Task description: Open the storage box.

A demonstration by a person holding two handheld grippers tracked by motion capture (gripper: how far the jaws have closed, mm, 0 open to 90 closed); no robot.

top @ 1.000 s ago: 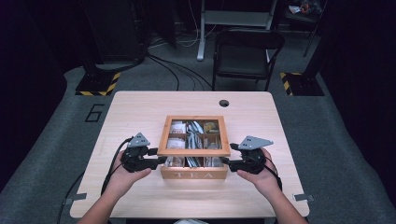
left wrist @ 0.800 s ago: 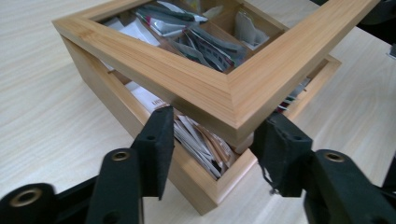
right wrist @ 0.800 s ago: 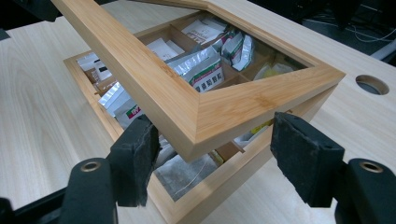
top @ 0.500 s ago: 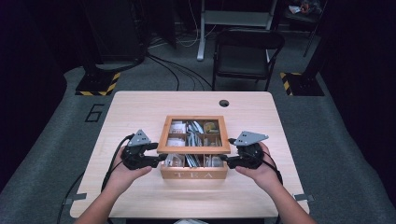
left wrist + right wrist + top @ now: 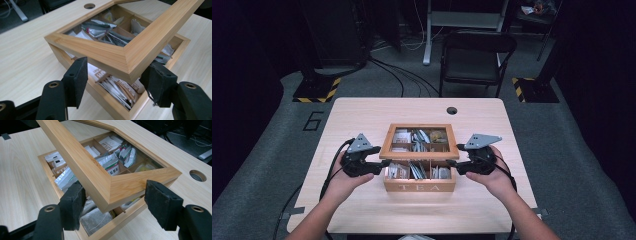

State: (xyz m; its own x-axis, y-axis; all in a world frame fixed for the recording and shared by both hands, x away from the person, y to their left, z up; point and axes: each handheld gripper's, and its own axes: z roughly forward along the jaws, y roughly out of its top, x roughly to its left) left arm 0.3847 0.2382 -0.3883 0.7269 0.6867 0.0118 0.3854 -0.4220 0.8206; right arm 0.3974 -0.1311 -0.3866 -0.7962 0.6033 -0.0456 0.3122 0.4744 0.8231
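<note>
Your left claw (image 5: 112, 82) has just been opening; its jaws now stand apart around the front left corner of the tea box's glass-paned lid (image 5: 117, 53), pads not clearly pressing. Your right claw (image 5: 115, 205) likewise straddles the lid's right corner, open. The lid is part-raised over the tea box (image 5: 419, 187), mid-tabletop (image 5: 362, 115). Left, I judge: swinging it fully back.

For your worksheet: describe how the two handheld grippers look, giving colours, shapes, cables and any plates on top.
Both the left gripper and the right gripper are black, each topped by a grey three-cornered plate. Each has two black jaws with flat, matte rectangular pads, and brass-coloured ringed holes show on the jaw arms. A black cable trails from each. No sleeves reach the person's forearms.
</note>
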